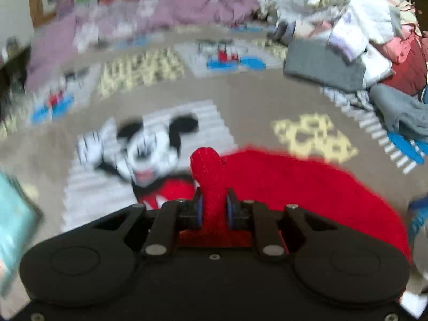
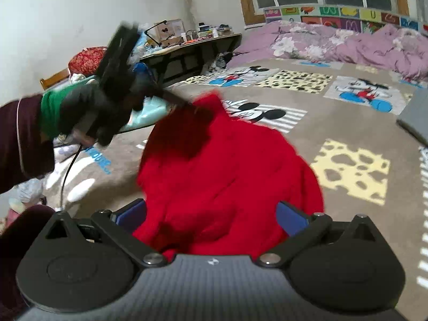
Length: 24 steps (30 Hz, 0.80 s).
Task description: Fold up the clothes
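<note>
Red sweater (image 2: 227, 171) spread at lower centre on cartoon bedsheet (image 2: 347, 123), ready for folding. Left tongs (image 1: 214, 206) clamped on a raised fold, probably to lift it. Right tongs (image 2: 211, 216) spread wide above the near edge, holding nothing.

Motion blurs the clothes pile (image 1: 347, 34) and purple quilt (image 1: 165, 16).

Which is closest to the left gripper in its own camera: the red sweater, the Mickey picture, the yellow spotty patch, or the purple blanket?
From the left gripper:
1. Red sweater, pinched between its fingers.
2. Mickey picture, just ahead, left.
3. Yellow spotty patch, ahead, right.
4. Purple blanket, far back.
</note>
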Tool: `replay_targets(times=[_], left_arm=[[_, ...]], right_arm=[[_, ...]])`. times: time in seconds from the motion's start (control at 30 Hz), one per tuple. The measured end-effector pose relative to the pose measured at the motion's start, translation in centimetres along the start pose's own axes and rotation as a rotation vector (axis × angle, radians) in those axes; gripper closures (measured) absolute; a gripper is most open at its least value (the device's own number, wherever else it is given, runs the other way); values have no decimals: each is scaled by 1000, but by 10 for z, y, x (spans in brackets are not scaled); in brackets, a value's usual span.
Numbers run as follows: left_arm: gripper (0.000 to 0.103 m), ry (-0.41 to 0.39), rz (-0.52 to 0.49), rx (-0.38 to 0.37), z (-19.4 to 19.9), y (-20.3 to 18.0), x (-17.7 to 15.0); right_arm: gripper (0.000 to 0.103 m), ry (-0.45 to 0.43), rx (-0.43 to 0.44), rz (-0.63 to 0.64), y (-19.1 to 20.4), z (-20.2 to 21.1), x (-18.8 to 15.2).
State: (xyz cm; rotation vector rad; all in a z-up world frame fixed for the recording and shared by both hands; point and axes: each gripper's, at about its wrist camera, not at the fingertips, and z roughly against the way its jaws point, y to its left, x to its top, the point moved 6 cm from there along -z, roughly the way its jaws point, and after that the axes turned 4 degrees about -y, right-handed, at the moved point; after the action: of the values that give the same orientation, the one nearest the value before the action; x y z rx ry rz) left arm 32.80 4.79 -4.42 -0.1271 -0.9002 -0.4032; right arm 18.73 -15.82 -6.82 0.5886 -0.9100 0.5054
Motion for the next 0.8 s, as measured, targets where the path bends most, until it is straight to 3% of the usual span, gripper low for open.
replay_targets(times=[0.23,0.33,0.43,0.53,0.7,0.8], left_arm=[[89,-250,-206,55,49,-24,104],[89,-370,-239,13,79,-37,136],[89,-433,-310,-48,101,-58,138],[90,-414,-431,-110,104,-83,104],[90,-291,-555,-164,93,-103,10],[90,-219,-596,-183,86,-107,-43]], right_arm=[[1,-1,59,-6,20,-16,1],[1,-16,82,-27,25,-24,6],[1,-27,97,-42,29,-26,9],[1,-27,93,-45,25,-18,5],[1,-44,33,-114,-5,20,-9],[1,-89,-81,-77,-24,50,-11]])
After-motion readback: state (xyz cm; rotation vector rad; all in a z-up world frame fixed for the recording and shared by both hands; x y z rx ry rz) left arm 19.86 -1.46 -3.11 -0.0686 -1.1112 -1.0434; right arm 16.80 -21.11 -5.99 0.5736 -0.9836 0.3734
